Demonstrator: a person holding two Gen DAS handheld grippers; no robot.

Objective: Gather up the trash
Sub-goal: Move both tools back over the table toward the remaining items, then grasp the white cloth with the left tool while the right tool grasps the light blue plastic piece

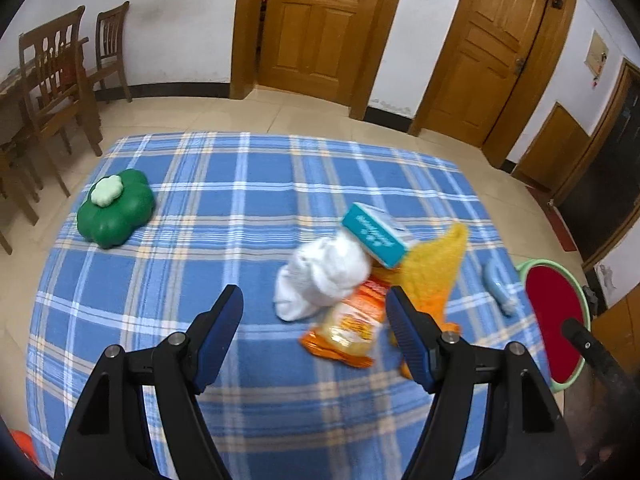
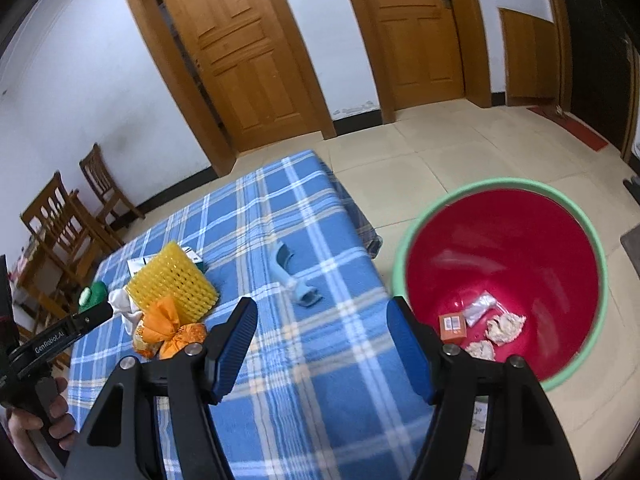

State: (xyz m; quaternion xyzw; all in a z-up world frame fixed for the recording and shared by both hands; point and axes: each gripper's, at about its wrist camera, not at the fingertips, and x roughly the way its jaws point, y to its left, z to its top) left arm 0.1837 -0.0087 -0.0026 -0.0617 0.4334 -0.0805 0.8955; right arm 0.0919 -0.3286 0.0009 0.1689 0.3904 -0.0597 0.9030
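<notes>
Here, both grippers are hovering over a desk [image 1: 248, 184] covered in a blue plaid cloth, each with its fingers standing wide and nothing between them.

Left wrist view: the left gripper [image 1: 314, 312] is pointing down at a cluster of items lying right of the desk's centre. A white sock [image 1: 320, 280] is sitting just beyond the fingertips, touching an orange snack wrapper [image 1: 346, 332] that is lying near the right finger [image 1: 408, 336]. Behind them a teal box [image 1: 374, 234] is leaning on a yellow brush [image 1: 436, 268]. A pale blue holder [image 1: 498, 286] is lying near the desk's right edge. A green clover-shaped case [image 1: 116, 210] is resting well apart at the far left. A red bin [image 1: 554, 320] with a green rim is standing on the floor beyond the right edge.

Right wrist view: the right gripper [image 2: 322, 320] is hanging over the desk's near right part, between the clutter and the bin [image 2: 504, 248]. The bin is holding an orange carton [image 2: 453, 327], a clear plastic bag [image 2: 480, 306] and crumpled paper wads [image 2: 505, 326]. The holder [image 2: 294, 280] is lying just beyond the fingertips. At the left, the brush [image 2: 172, 282] is standing beside the wrapper [image 2: 168, 330], with the sock [image 2: 122, 304] and case [image 2: 94, 294] behind. A hand [image 2: 40, 428] is gripping the left gripper's handle at the lower left.
</notes>
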